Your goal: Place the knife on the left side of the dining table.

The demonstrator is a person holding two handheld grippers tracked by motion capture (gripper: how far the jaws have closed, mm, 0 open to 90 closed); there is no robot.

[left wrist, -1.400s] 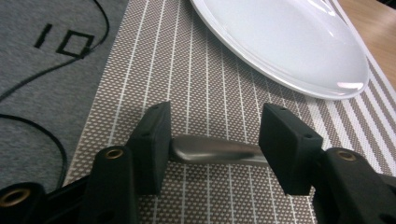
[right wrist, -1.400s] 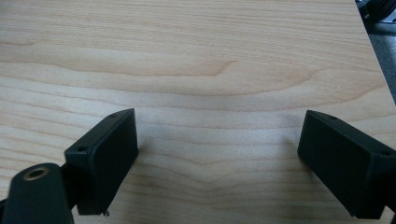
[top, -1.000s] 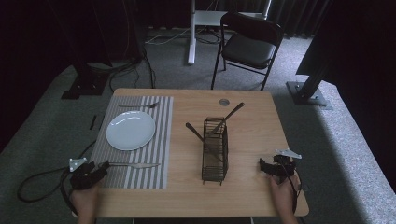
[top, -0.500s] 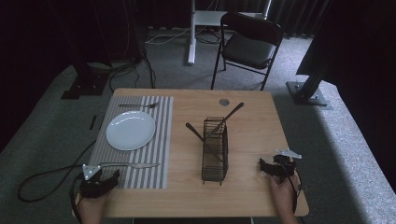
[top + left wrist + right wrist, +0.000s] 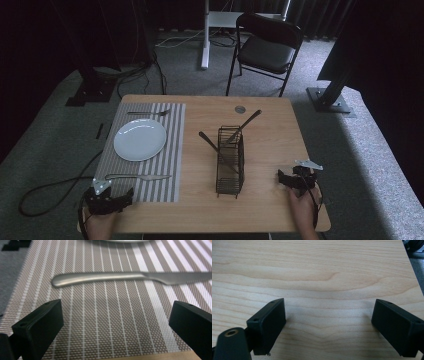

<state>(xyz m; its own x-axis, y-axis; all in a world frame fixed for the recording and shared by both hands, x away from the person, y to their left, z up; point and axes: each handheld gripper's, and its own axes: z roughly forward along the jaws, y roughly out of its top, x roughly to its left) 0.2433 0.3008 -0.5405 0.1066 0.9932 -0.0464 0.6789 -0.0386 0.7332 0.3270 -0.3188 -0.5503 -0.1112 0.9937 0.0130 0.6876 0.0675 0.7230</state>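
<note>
Knife (image 5: 125,278) flat on striped placemat (image 5: 110,322), near edge of mat, handle to left in high view, just below white plate (image 5: 140,139). Left hand-held gripper (image 5: 119,199) low at desk (image 5: 270,150) front-left corner, jaws just opened wide, nothing between, knife just ahead, apparently untouched. Right hand-held gripper (image 5: 328,325) wide open over bare wood, front-right. Wire caddy (image 5: 230,161) mid-desk holding utensils.

This is a recording studio or lab set up to look like a dining spot. A lone wooden table (image 5: 280,135) stands on grey carpet (image 5: 45,145), ringed by dark curtains (image 5: 100,25). Black stand bases (image 5: 330,97) and loose cables (image 5: 135,70) lie on the floor, and a folding chair (image 5: 267,50) and a white stand (image 5: 205,35) sit behind the table.
</note>
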